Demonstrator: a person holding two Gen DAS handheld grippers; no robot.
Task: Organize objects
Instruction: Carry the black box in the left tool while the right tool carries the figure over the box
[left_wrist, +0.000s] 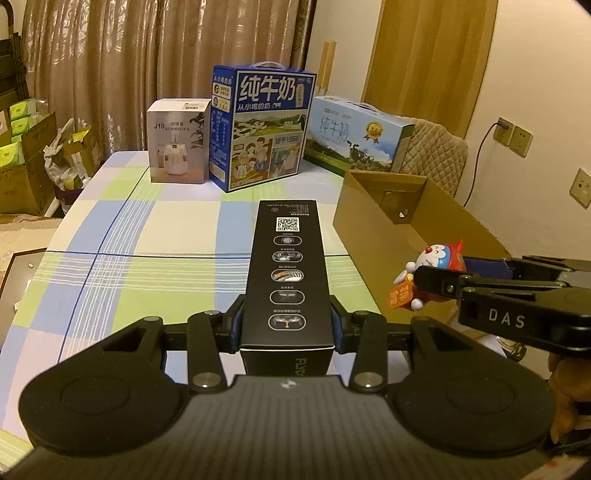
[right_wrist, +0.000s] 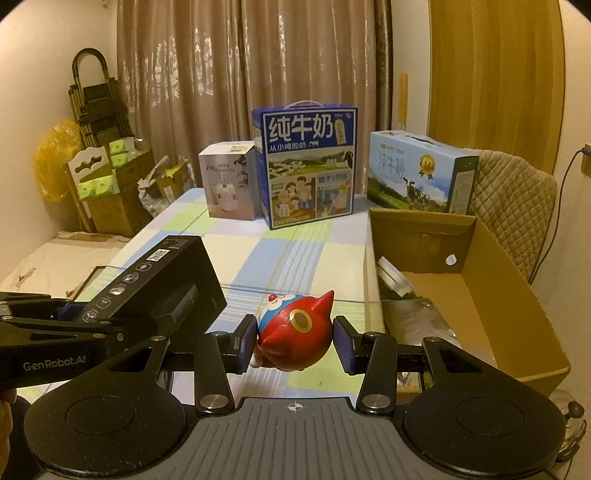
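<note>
My left gripper (left_wrist: 287, 328) is shut on a long black box (left_wrist: 290, 273) with a QR code and icons, held level above the checked tablecloth (left_wrist: 147, 236). The box also shows in the right wrist view (right_wrist: 162, 280) at the left. My right gripper (right_wrist: 295, 341) is shut on a red and blue Doraemon toy (right_wrist: 295, 332), held above the table. The toy shows in the left wrist view (left_wrist: 432, 273) beside the open cardboard box (left_wrist: 388, 236). That cardboard box (right_wrist: 480, 258) stands at the right and holds a white round thing (right_wrist: 393, 278).
At the table's far end stand a white humidifier box (left_wrist: 177, 142), a tall blue milk carton (left_wrist: 264, 127) and a flat light blue milk carton (left_wrist: 358, 134). A padded chair (right_wrist: 513, 195) is at the right. Cartons and bags (right_wrist: 110, 184) are piled at the left.
</note>
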